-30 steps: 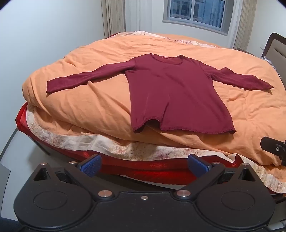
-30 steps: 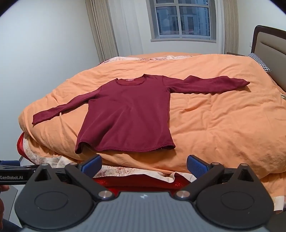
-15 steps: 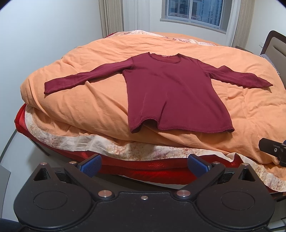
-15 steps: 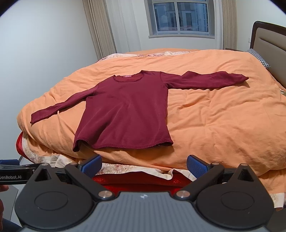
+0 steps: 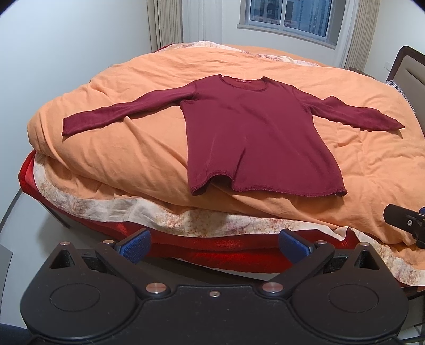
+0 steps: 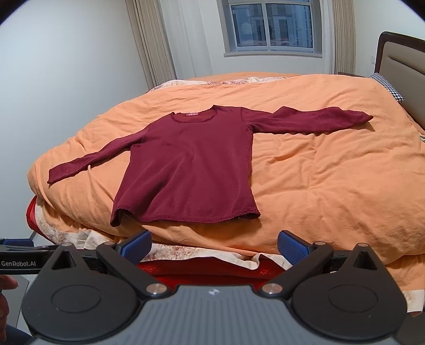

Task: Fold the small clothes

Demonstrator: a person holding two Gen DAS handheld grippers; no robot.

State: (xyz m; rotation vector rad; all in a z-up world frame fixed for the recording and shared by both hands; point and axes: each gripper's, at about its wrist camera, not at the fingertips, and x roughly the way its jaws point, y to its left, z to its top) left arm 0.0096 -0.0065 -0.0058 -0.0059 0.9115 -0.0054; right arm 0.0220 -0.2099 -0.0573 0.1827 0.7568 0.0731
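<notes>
One maroon long-sleeved top (image 5: 255, 138) lies flat, sleeves spread, on an orange duvet (image 5: 127, 148) covering the bed, in the left wrist view; a window (image 5: 287, 16) and curtains stand behind. The left tongs (image 5: 214, 244) gape wide, empty, short of the bed edge.

From the right wrist, the top (image 6: 191, 169) sits left of centre; the right tongs (image 6: 213, 245) are spread wide, empty. "GenRobot.AI" reads on the other tool (image 6: 18, 262).

Even, soft indoor light; the window (image 6: 271, 26) at 12 o'clock looks dark. Sharp focus, faint shadows, fisheye bending and black corners.
</notes>
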